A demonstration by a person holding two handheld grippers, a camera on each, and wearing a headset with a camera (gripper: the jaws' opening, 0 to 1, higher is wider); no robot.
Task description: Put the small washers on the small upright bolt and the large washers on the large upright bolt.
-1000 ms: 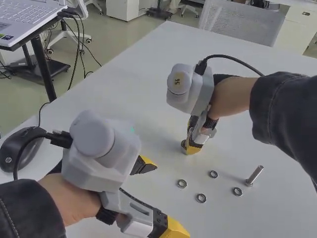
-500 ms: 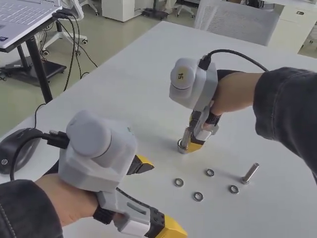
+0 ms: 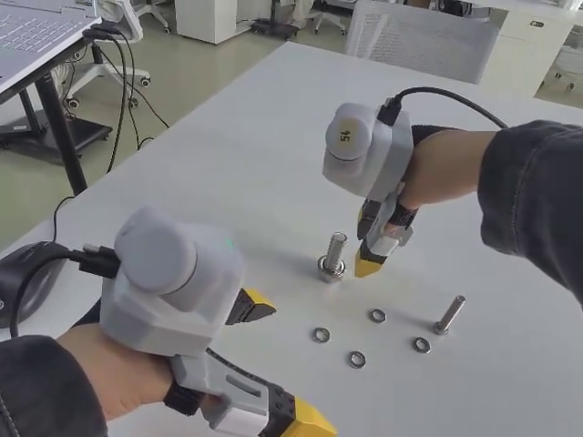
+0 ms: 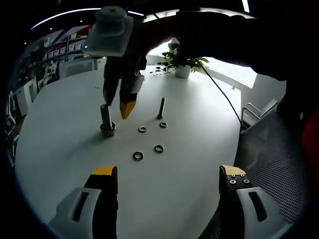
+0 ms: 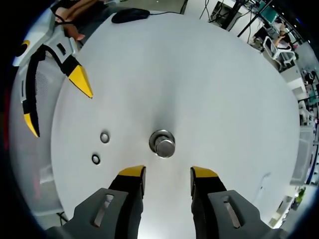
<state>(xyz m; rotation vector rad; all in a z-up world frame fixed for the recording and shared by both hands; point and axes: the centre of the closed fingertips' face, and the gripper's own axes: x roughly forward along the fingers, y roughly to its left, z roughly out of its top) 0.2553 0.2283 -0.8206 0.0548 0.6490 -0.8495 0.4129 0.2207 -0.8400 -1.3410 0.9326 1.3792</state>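
- We see the big bolt (image 5: 162, 143) just ahead of the right gripper (image 5: 168, 172), jaws parted, empty.
- Four washers (image 3: 321, 335) lie loose (near the small bolt (image 3: 449, 313)); our left gripper (image 4: 168, 171) gapes empty.

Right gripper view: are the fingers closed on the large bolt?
No, the right gripper is open, and the large bolt stands upright and free on the table just ahead of it.

White table (image 3: 228, 164), two bolts (image 3: 334, 257), four washers (image 3: 321, 335)
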